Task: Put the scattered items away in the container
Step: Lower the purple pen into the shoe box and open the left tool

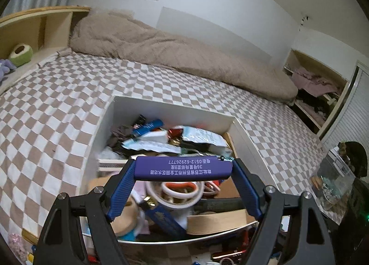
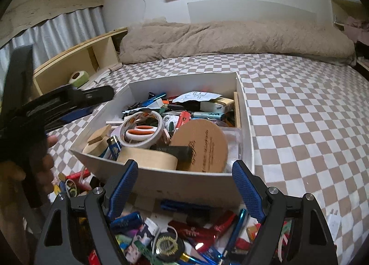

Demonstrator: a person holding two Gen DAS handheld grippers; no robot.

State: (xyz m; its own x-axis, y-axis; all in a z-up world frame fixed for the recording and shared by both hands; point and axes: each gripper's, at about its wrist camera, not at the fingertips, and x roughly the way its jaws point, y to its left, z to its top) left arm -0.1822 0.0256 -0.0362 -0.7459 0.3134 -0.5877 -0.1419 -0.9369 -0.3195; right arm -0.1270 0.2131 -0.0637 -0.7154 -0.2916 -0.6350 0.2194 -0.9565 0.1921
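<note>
Box [image 2: 161,182] crowded | left gripper [image 1: 183,169] grasps lighter [image 1: 183,168] above box | right gripper [image 2: 184,172] released | pile [image 2: 175,237] before box remains

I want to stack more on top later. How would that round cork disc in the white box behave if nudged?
The cork disc looks thin and probably light. It leans tilted on clutter in the white box, so a nudge would likely slide or tip it. Being round, it might roll if stood on edge.

left gripper [image 1: 183,168] clamped on a load, right gripper [image 2: 184,172] agape
</note>
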